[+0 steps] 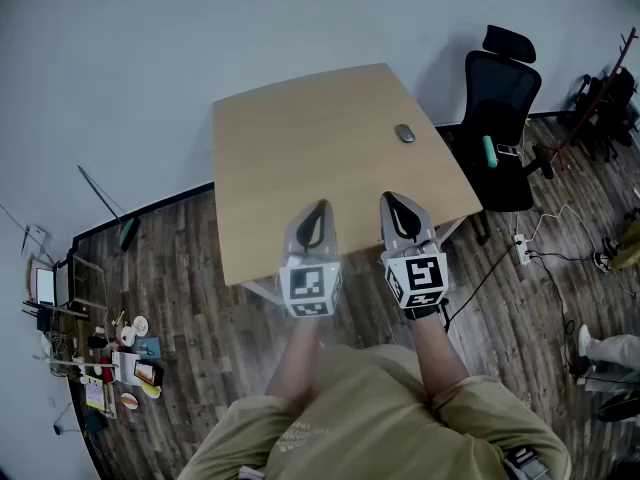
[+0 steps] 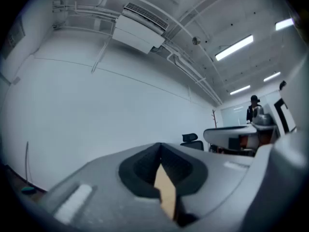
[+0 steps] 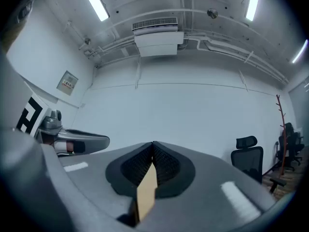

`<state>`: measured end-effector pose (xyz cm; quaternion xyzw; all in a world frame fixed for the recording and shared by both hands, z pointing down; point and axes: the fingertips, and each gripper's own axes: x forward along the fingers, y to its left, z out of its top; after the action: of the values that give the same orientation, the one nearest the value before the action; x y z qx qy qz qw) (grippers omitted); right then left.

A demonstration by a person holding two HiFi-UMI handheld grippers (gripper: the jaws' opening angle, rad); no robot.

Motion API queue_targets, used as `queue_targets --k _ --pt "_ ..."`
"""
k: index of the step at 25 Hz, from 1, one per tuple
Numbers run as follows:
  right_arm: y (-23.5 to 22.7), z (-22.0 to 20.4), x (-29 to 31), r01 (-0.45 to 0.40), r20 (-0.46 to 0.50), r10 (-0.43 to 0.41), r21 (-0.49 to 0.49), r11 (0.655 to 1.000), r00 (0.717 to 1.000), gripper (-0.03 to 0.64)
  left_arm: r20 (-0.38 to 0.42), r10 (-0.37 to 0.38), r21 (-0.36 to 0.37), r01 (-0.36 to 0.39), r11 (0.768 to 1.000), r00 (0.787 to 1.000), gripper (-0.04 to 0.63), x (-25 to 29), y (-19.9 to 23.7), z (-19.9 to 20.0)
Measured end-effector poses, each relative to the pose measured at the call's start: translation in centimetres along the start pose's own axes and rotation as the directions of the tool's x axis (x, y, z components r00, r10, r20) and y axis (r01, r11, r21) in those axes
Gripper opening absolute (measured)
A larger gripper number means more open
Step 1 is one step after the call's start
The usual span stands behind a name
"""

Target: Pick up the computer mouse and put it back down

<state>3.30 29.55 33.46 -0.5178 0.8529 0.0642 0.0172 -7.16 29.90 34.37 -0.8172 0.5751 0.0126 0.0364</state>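
Observation:
A small grey computer mouse (image 1: 404,133) lies on the light wooden table (image 1: 300,158), toward its far right side. My left gripper (image 1: 319,208) is held level over the table's near edge, jaws shut with nothing between them. My right gripper (image 1: 393,200) hangs beside it, also shut and empty, well short of the mouse. In the left gripper view the gripper (image 2: 160,149) shows tips pressed together with a sliver of table behind. The right gripper view shows the same for the right gripper (image 3: 153,146). The mouse is hidden in both gripper views.
A black office chair (image 1: 500,118) stands just right of the table. Cables and a power strip (image 1: 520,248) lie on the wooden floor to the right. Clutter and boxes (image 1: 110,358) sit at the far left. A white wall runs behind the table.

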Motion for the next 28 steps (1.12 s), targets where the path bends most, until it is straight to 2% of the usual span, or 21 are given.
queue_targets --k 3,7,11,14,19,23,28 --pt "0.8 -1.3 2.5 -0.005 -0.010 0.005 0.006 1.000 1.000 0.008 -0.023 -0.008 -0.009 0.008 1.000 1.000 0.002 0.9 1.6 -1.6" --pt "1.6 -3.8 5.4 -0.015 -0.061 0.016 0.017 1.000 0.998 0.008 -0.091 -0.028 -0.062 0.022 0.998 0.995 0.002 2.9 3.4 -4.8" --pt "-0.9 -6.5 7.7 0.037 -0.133 -0.026 0.085 0.996 0.991 0.008 -0.120 -0.040 -0.102 0.028 0.994 0.992 0.003 5.0 3.8 -6.4" --pt "-3.0 -8.8 10.4 0.041 -0.160 -0.022 0.117 0.992 0.987 0.007 -0.129 -0.034 -0.118 0.019 0.993 0.991 0.003 7.6 4.5 -7.7" --pt "-7.2 -11.6 15.9 -0.048 -0.194 0.073 0.130 0.990 0.978 0.008 -0.150 0.019 -0.128 -0.038 0.991 0.989 0.003 14.4 5.2 -9.7" --pt "-12.0 -11.9 21.3 -0.130 -0.221 0.163 0.156 0.979 0.962 0.008 -0.173 0.013 -0.127 -0.035 0.991 0.985 0.003 21.2 4.5 -9.4" --pt "-17.4 -13.1 27.4 -0.172 -0.240 0.208 0.162 0.972 0.948 0.008 -0.165 0.034 -0.127 -0.056 0.990 0.986 0.003 28.9 4.3 -9.1"
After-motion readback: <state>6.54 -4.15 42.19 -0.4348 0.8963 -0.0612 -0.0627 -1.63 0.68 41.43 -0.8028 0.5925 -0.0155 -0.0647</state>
